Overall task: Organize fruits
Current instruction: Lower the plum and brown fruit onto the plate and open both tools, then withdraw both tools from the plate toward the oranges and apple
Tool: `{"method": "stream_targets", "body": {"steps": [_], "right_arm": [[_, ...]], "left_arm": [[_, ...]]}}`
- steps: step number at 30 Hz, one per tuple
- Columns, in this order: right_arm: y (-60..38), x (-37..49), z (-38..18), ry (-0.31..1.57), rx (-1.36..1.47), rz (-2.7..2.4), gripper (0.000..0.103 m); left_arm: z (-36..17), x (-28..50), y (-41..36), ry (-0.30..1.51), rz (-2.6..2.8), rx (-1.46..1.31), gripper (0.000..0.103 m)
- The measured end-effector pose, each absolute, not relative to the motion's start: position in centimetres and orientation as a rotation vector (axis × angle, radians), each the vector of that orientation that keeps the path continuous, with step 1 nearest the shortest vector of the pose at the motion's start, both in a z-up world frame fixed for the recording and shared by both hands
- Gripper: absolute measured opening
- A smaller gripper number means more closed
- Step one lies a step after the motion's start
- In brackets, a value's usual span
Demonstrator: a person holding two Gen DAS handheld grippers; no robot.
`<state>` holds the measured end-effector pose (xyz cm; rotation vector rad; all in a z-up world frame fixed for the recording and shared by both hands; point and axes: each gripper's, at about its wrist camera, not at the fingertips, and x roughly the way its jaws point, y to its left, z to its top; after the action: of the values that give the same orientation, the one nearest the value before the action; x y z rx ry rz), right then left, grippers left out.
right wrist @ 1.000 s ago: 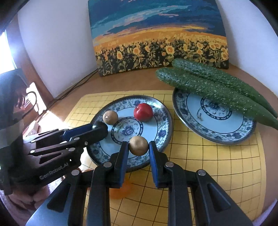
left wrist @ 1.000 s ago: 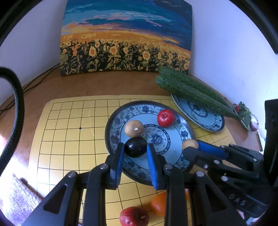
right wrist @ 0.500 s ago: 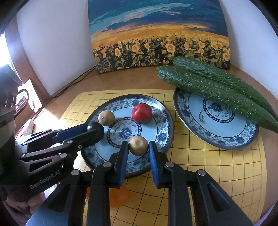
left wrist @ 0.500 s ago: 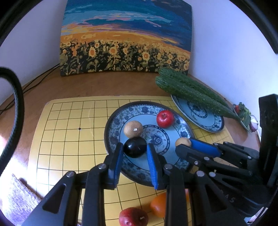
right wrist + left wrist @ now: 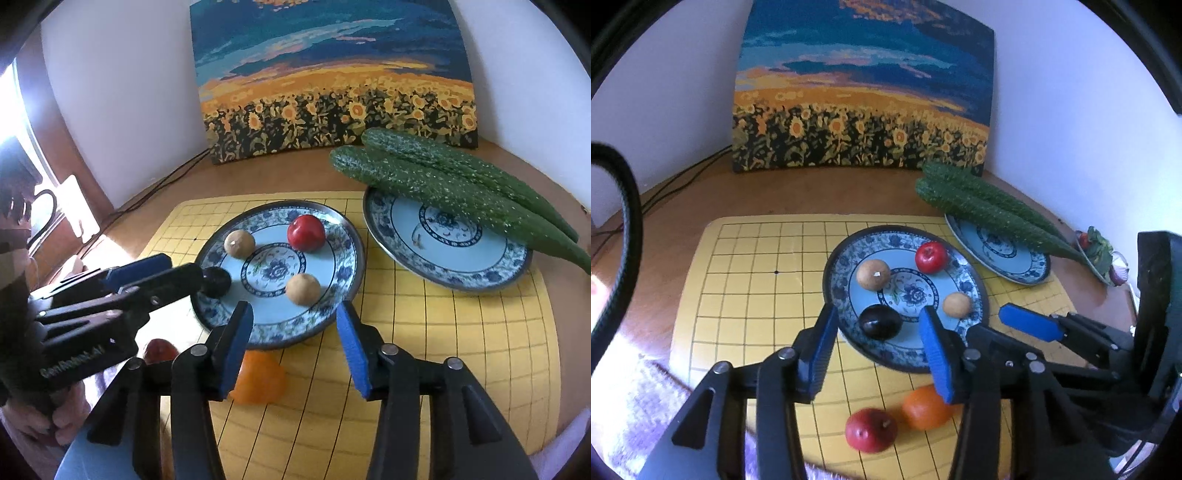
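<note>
A blue patterned plate holds a dark plum, two tan round fruits and a red apple. My left gripper is open, its fingers either side of the plum and just short of it. My right gripper is open at the plate's near rim, just short of a tan fruit. An orange and a red apple lie on the mat below both grippers.
A yellow grid mat covers the wooden table. A second patterned plate at the right carries two cucumbers. A sunflower painting leans on the back wall. Cables run at back left.
Both grippers opened and drew back a little. The left let go of the dark plum and the right let go of the tan fruit; both fruits now rest on the plate.
</note>
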<state>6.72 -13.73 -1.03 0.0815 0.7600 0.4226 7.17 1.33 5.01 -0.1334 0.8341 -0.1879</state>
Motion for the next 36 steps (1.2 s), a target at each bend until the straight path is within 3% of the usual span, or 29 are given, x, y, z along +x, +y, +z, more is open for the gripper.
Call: {"method": "stream_targets", "body": {"steps": [36], "right_arm": [[-14.7, -0.3, -1.7, 0.769, 0.103, 0.416, 0.049]], "left_arm": [[3.1, 0.8, 2.1, 0.924, -0.136, -0.133, 0.05]]}}
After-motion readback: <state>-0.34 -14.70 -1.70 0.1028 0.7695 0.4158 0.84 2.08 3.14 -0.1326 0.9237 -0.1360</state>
